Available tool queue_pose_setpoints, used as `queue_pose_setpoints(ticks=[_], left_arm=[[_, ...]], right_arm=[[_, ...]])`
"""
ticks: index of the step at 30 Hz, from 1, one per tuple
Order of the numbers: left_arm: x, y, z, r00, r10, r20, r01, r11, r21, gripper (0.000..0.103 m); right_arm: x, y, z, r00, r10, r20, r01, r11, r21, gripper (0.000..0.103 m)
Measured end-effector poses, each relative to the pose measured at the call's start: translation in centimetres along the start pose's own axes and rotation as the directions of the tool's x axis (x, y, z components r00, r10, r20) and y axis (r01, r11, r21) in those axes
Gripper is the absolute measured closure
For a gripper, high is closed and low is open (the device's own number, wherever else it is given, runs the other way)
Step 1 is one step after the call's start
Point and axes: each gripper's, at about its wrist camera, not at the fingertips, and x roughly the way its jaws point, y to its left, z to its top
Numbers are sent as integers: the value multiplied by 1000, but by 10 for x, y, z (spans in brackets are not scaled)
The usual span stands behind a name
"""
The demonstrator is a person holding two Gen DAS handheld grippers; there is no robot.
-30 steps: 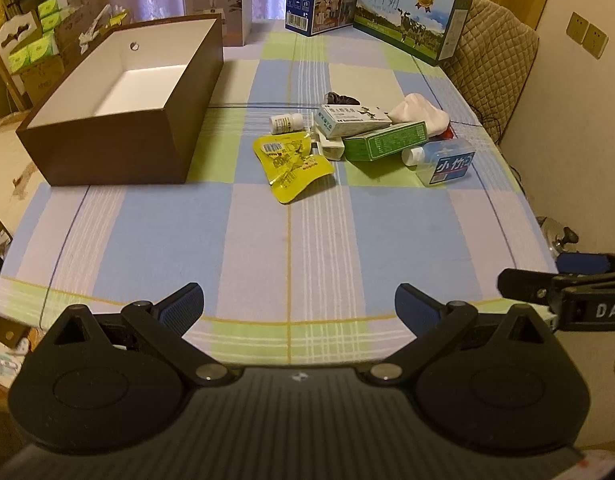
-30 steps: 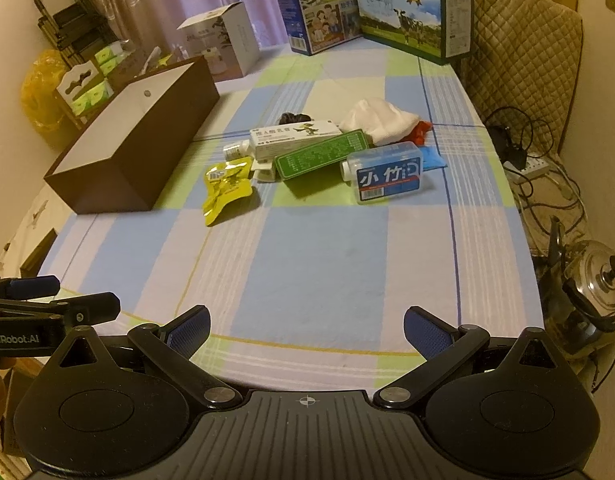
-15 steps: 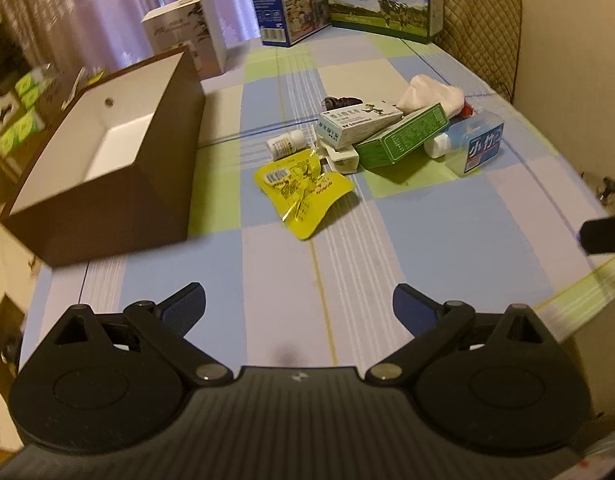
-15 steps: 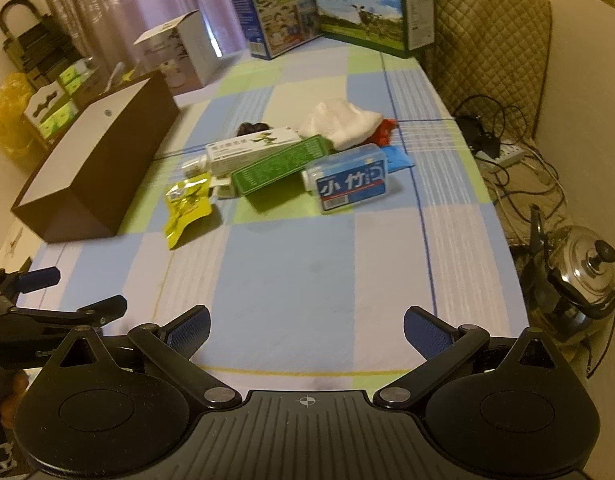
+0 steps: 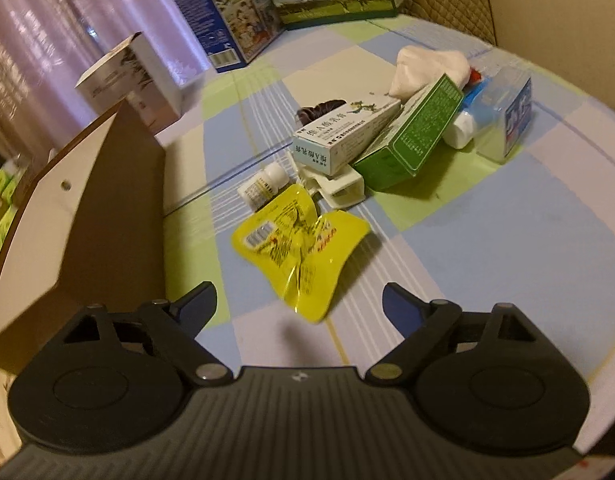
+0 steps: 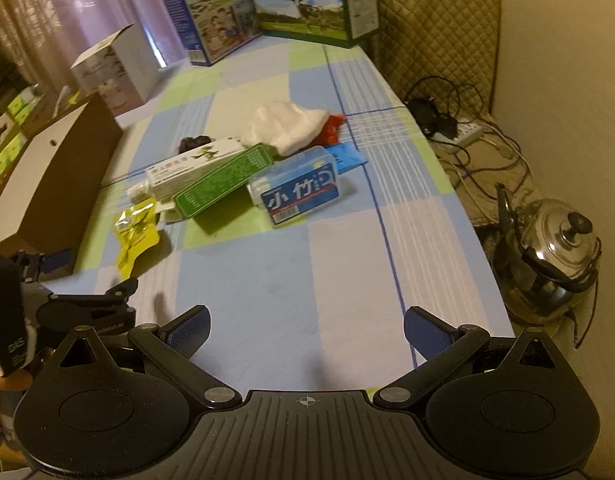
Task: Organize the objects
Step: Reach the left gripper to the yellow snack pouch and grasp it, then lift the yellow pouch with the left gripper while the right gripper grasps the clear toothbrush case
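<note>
A crumpled yellow pouch (image 5: 299, 248) lies on the checked tablecloth, and its near tip reaches in between the fingers of my left gripper (image 5: 299, 304). The jaws are closing and the pads are clear of the pouch. Behind it lie a small white bottle (image 5: 263, 186), a white clip (image 5: 335, 188), a white medicine box (image 5: 343, 136), a green box (image 5: 411, 140) and a clear box with a blue label (image 6: 295, 192). An open brown box (image 5: 87, 208) stands to the left. My right gripper (image 6: 307, 322) hangs open over bare cloth, with the left gripper (image 6: 91, 274) at its left.
A white cloth (image 6: 285, 128) and a red scrap lie behind the pile. Two milk cartons (image 6: 267, 4) and a white carton (image 6: 115, 68) stand at the far end. A quilted chair (image 6: 435, 28), cables and a steel kettle (image 6: 555, 252) are off the table's right edge.
My left gripper has come forward and down to the yellow pouch, rolling as it went, and its jaws have narrowed. The right gripper has crept a little forward over the table.
</note>
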Motion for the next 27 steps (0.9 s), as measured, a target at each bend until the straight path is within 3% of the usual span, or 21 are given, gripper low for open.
queue_pose_setpoints(ticks=[4, 7, 15, 20, 27], left_arm=[[23, -3, 6, 1000, 9, 4, -9, 998, 56, 17], [37, -3, 9, 1000, 8, 5, -9, 997, 74, 25], [61, 13, 15, 998, -32, 60, 29, 998, 61, 28], [67, 28, 18, 987, -147, 66, 147, 989, 4, 63], [67, 35, 18, 985, -157, 76, 156, 988, 14, 75]], right_arm=[[5, 3, 5, 1000, -19, -3, 19, 999, 28, 2], [9, 4, 7, 1000, -31, -4, 31, 998, 48, 2], [17, 10, 14, 998, -61, -12, 61, 994, 89, 2], [22, 16, 17, 997, -72, -17, 74, 993, 96, 2], [30, 22, 23, 996, -88, -21, 90, 990, 108, 2]])
